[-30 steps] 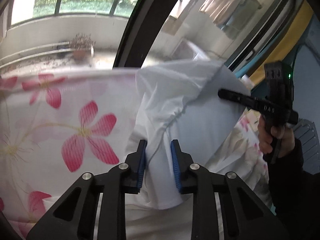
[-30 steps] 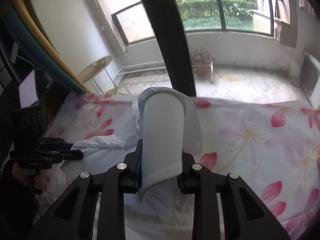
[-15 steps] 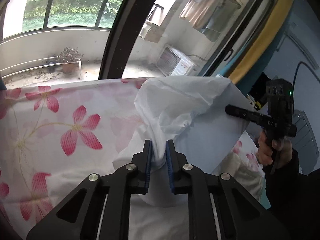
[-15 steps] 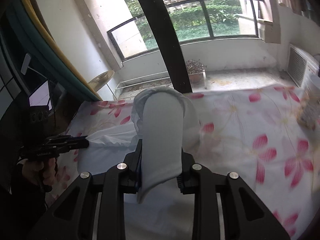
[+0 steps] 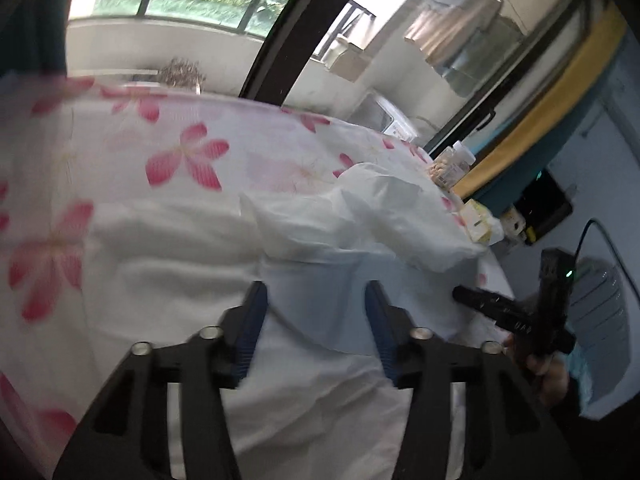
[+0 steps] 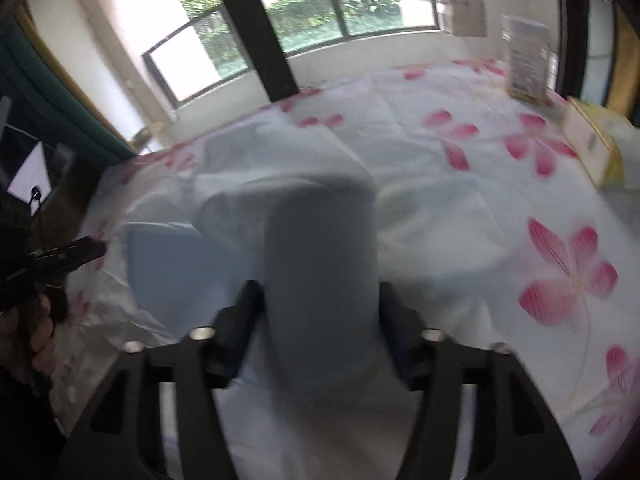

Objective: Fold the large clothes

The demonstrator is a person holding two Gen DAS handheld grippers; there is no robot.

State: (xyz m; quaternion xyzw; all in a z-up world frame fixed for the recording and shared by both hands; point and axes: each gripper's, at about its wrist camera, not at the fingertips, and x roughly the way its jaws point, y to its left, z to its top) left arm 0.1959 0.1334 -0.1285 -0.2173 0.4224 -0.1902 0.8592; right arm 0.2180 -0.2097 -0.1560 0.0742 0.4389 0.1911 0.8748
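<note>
On the flower-print bedsheet [image 5: 180, 152] the white garment [image 5: 320, 380] lay spread, with a rumpled part bunched toward the far right side near the jars and boxes [image 5: 452, 164] at the bed's edge. Left gripper [image 5: 316, 332] had its jaws opening, pads apart, cloth lying flat between them but not pinched. Right gripper [image 6: 320, 320] was also opening; a rounded fold of the garment [image 6: 320, 264] sat between its jaws, pads looked clear of it or barely touching, blur made that hard to call. Step in hand read as letting go after laying a fold over. Fold looked only partly done, far bunch not flat. Next move probably called for backing both grippers off without dragging cloth, then picking a fresh edge or the bunched part for smoothing.
</note>
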